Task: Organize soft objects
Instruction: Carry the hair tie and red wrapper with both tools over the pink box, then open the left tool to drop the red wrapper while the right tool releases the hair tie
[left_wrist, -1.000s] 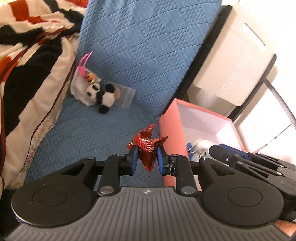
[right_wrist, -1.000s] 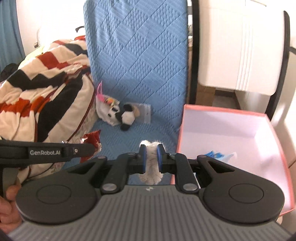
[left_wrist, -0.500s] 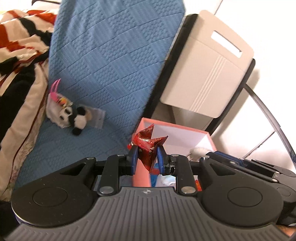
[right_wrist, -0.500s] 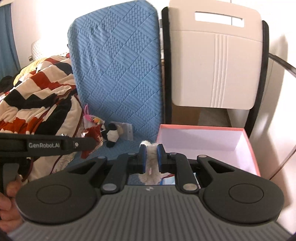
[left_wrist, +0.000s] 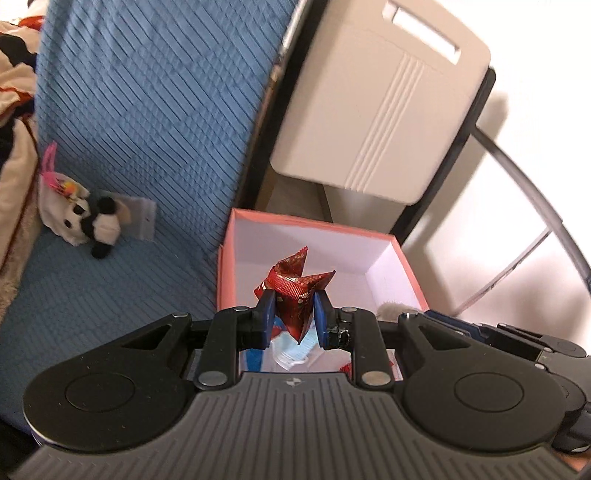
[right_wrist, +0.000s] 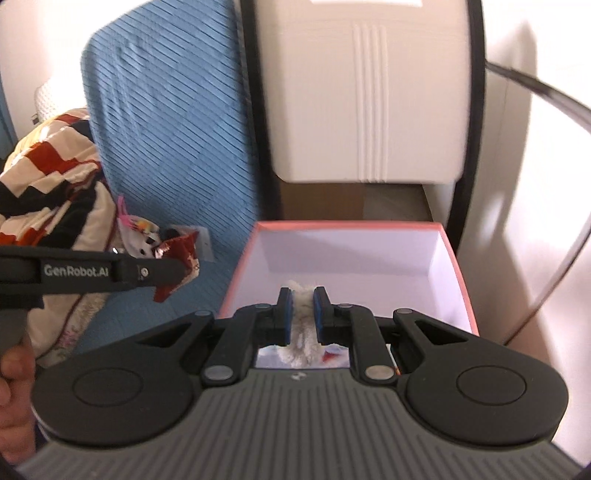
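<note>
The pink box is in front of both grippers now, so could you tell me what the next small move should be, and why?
Probably lower both grippers a little into the pink box and open them. The left gripper pinches a red foil pouch and the right gripper a white fluffy piece, both in front of the box's opening.

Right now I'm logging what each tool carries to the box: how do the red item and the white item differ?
The red foil pouch is shiny, creased and pointed, while the white fluffy piece is matte, furry and rounded. The pouch sticks up above the left tool, whereas the fluffy piece mostly hangs below the right tool. Both are clamped between blue pads in front of the open pink box.
</note>
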